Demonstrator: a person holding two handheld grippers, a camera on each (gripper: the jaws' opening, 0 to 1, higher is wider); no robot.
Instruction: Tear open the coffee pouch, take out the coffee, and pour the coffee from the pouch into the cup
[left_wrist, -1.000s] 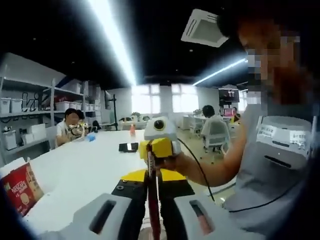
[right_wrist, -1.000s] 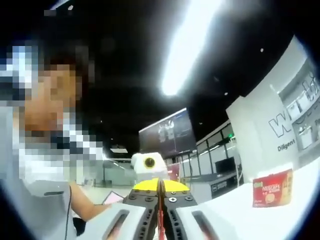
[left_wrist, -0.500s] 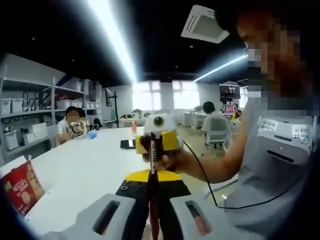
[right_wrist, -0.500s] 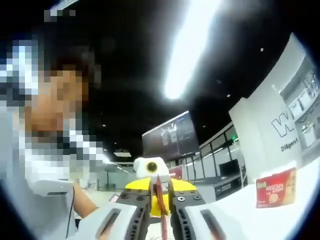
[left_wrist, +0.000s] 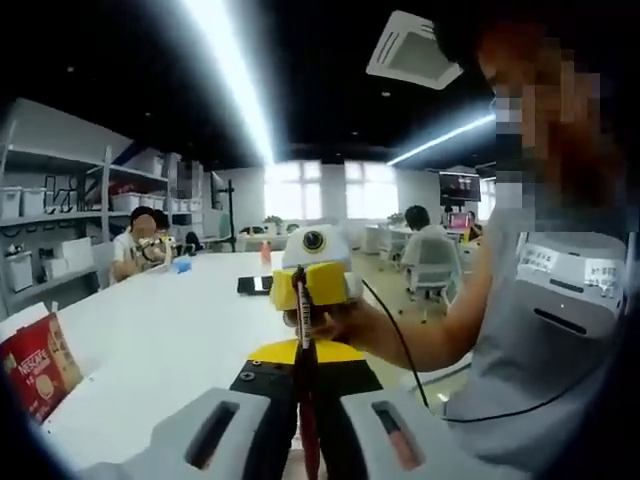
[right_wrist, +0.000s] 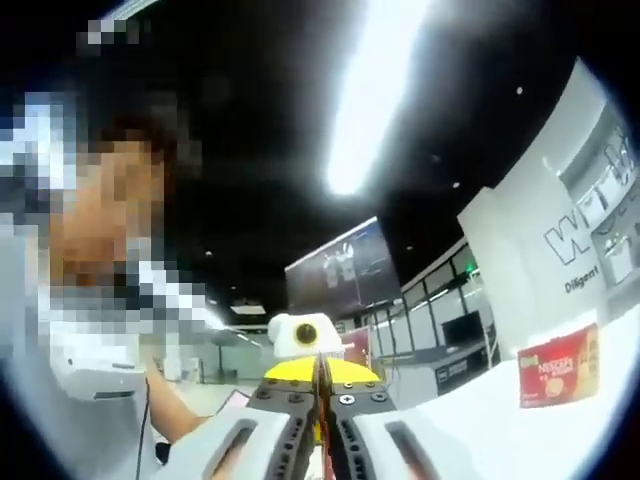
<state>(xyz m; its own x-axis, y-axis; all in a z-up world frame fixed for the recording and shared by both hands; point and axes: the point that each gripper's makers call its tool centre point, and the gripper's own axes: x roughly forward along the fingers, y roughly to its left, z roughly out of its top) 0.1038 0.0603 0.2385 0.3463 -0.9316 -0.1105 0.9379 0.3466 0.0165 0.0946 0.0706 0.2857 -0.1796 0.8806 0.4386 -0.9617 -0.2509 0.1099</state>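
My right claw (right_wrist: 320, 425) is pinched tight on the thin red coffee pouch (right_wrist: 320, 385), seen edge-on between its 2 jaws. Facing me beyond it is the other yellow-and-white claw (right_wrist: 305, 365). A red cardboard coffee box (right_wrist: 560, 366) stands on the white tabletop (right_wrist: 500, 420) at right.

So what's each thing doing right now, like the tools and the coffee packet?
left tool: shut on the coffee pouch.
right tool: shut on the coffee pouch.
coffee pouch: thin red strip, held edge-on between both tools.
red coffee box: upright on the white table.
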